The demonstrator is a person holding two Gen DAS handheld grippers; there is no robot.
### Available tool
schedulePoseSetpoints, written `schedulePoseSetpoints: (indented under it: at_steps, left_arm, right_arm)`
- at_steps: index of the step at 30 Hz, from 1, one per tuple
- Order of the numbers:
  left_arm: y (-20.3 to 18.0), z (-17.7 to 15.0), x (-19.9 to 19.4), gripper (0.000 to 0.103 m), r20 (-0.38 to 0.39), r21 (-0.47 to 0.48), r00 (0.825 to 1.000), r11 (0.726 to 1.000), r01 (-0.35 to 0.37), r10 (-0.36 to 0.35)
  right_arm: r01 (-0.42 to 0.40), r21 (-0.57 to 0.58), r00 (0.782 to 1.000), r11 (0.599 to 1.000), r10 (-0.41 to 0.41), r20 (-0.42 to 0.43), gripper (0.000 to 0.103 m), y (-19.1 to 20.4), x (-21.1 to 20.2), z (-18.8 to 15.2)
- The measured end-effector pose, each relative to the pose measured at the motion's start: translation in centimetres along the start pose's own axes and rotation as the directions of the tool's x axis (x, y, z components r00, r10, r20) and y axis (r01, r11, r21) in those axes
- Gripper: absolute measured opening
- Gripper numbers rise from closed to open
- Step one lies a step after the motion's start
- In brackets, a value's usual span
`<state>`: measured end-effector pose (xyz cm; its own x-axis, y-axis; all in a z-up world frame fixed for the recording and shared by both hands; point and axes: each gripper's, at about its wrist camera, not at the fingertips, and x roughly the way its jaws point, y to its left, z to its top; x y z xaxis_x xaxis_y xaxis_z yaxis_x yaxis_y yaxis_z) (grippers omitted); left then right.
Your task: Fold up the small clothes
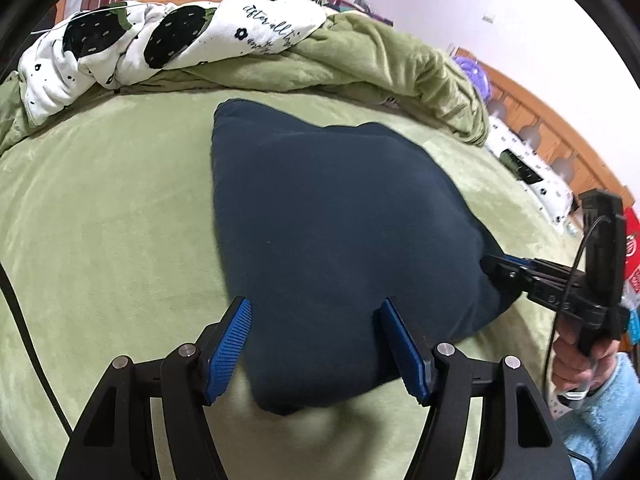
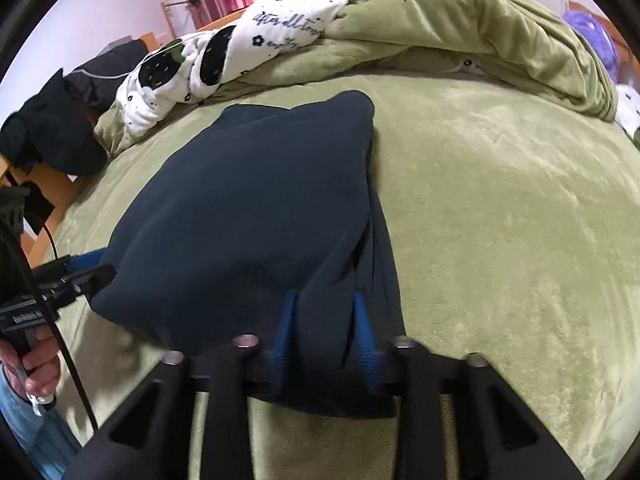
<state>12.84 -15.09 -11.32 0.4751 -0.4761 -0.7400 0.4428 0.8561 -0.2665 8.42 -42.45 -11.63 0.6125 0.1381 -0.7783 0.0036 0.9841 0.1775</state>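
A folded navy garment [image 1: 320, 208] [image 2: 248, 200] lies on the green bed cover [image 1: 100, 220] [image 2: 500, 220]. My left gripper [image 1: 314, 306] stands wide over the garment's near edge. Its blue pads straddle the cloth and do not pinch it. From the right wrist view, that left gripper [image 2: 100, 270] sits at the garment's left corner. My right gripper [image 2: 324, 298] is shut narrowly on a fold of the navy cloth at the near right edge. In the left wrist view the right gripper [image 1: 490, 266] bites the garment's right corner. The near edge looks slightly raised, with shadow beneath.
A white quilt with black strawberry prints [image 1: 160, 40] and a bunched green blanket [image 1: 400, 64] lie along the far side. A wooden bed frame [image 1: 560, 152] runs at the right. Dark clothes [image 2: 52, 132] are piled at the bed's left edge. A person's hand [image 1: 580, 364] holds the right handle.
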Motion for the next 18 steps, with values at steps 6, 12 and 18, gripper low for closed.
schedulePoseSetpoints:
  at_steps: [6, 12, 18]
  left_arm:
    - [-1.7, -1.0, 0.9, 0.07, -0.024, 0.099, 0.998, 0.993, -0.058, 0.061]
    - [-2.4, -1.6, 1.5, 0.072, -0.02, 0.154, 0.992, 0.981, -0.118, 0.122]
    - [-1.2, -0.9, 0.1, 0.071, 0.01, 0.103, 0.996, 0.991, -0.084, 0.083]
  right_arm:
    - [-0.047, 0.029, 0.997, 0.998, 0.045, 0.061, 0.011, -1.2, -2.0, 0.4]
    - [-0.052, 0.057, 0.998, 0.997, 0.05, 0.045, 0.003, -2.6, -2.0, 0.6]
    - [-0.005, -0.012, 1.0, 1.0, 0.005, 0.016, 0.007, -1.6, -1.2, 0.3]
